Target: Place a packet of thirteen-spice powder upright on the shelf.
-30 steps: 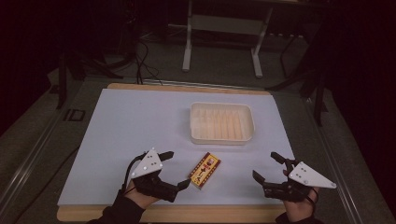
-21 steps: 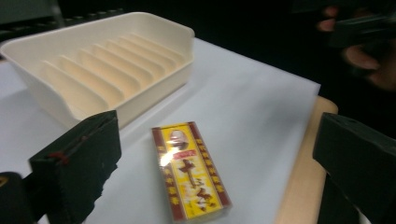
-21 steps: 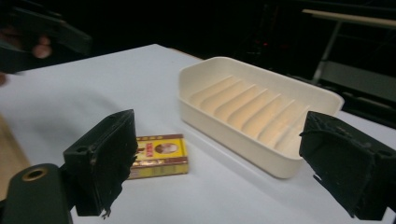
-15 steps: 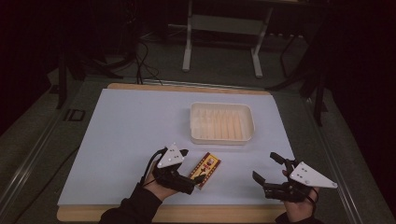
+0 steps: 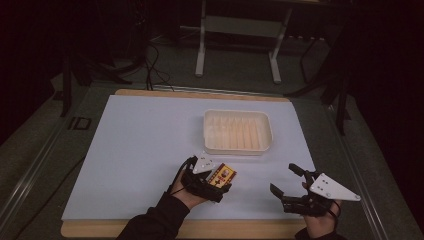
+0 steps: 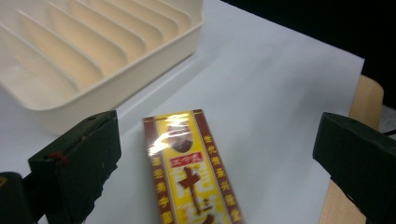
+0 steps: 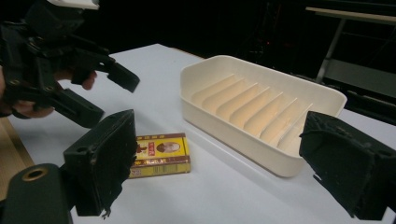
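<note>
Closest to us in the high view, we see 2 hands come up from the bottom edge, each holding a gripper. The right gripper (image 5: 284, 179) sits near the front right corner of the white table (image 5: 130, 150). Its 2 black jaws are spread wide apart and hold nothing. It is well apart from the little box.

The left gripper (image 5: 222, 185) is a bit farther in, near the middle of the table's front part. Its jaws are wide open too. In the left gripper view, the yellow and red box (image 6: 189, 163) lies flat on the table between the 2 jaws, and neither jaw touches it. There is a gap on each side of the box. The box has gold writing and a small picture on top.

Past the box we see a cream tray (image 5: 237, 147) with ribs inside. In the right gripper view the tray is just behind the box, with a small gap between them.

At the back we see a dark floor and the white legs of a stand (image 5: 200, 50).
</note>
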A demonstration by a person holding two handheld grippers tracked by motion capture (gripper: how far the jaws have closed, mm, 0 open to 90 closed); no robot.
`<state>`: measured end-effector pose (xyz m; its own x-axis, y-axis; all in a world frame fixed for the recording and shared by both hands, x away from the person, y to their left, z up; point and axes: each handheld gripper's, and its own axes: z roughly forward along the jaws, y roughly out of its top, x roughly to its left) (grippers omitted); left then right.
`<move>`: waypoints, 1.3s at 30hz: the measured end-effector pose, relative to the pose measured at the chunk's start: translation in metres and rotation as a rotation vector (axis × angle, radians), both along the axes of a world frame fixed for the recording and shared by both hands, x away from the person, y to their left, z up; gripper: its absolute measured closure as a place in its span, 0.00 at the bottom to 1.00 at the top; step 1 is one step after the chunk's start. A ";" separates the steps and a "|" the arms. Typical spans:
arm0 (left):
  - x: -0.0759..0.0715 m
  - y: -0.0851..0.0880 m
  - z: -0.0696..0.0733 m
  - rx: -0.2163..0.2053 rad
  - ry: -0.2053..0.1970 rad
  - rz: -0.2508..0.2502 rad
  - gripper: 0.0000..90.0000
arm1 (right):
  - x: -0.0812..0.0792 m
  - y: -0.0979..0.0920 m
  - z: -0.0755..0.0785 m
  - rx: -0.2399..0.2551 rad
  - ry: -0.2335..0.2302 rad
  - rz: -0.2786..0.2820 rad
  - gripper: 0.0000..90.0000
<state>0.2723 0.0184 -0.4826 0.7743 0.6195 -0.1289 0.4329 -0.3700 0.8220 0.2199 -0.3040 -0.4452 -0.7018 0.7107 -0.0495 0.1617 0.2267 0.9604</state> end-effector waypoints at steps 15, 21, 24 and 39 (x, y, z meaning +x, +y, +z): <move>0.017 -0.022 -0.032 0.081 0.075 0.061 0.04 | 0.000 -0.001 -0.001 0.000 0.007 0.006 0.12; 0.020 -0.029 -0.040 0.141 0.111 0.076 0.08 | 0.001 -0.001 -0.002 0.000 0.011 0.008 0.12; 0.020 -0.032 -0.043 0.166 0.123 0.098 0.12 | 0.001 -0.001 -0.002 0.001 0.016 0.009 0.12; 0.019 -0.041 -0.049 0.299 0.154 0.126 0.31 | 0.001 -0.001 -0.002 0.001 0.021 0.009 0.12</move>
